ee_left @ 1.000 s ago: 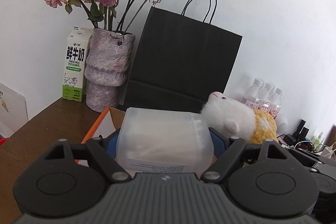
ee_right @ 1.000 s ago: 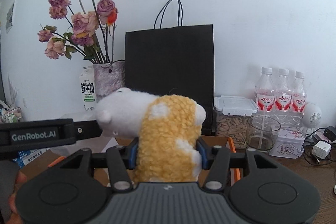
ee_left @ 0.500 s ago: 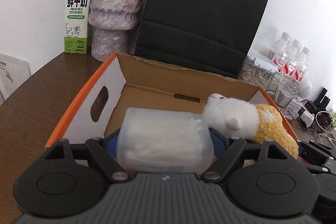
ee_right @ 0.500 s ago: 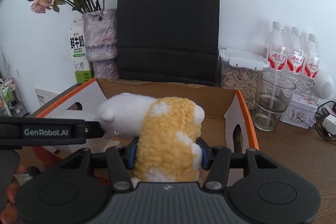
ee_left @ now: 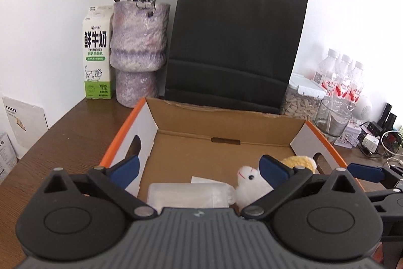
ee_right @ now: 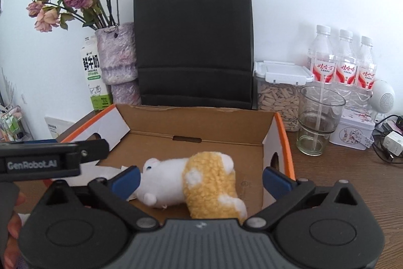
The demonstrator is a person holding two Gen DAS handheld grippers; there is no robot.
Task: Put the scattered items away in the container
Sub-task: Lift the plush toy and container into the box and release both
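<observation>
Now, your left gripper point(ee_left: 199, 169) and right gripper point(ee_right: 201, 177) jaws just opened wide, gripping nothing, plastic pack point(ee_left: 187, 198) and plush toy point(ee_right: 191, 183) lying in the cardboard box point(ee_right: 201, 122).

Black paper bag point(ee_right: 192, 42) against the wall — vase point(ee_right: 118, 59) of dried roses, milk carton point(ee_right: 93, 77) beside.

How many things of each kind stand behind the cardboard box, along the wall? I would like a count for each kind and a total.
Water bottles: 3
Milk carton: 1
Vase with flowers: 1
Black paper bag: 1
Seed jar with white lid: 1
Total: 7
</observation>
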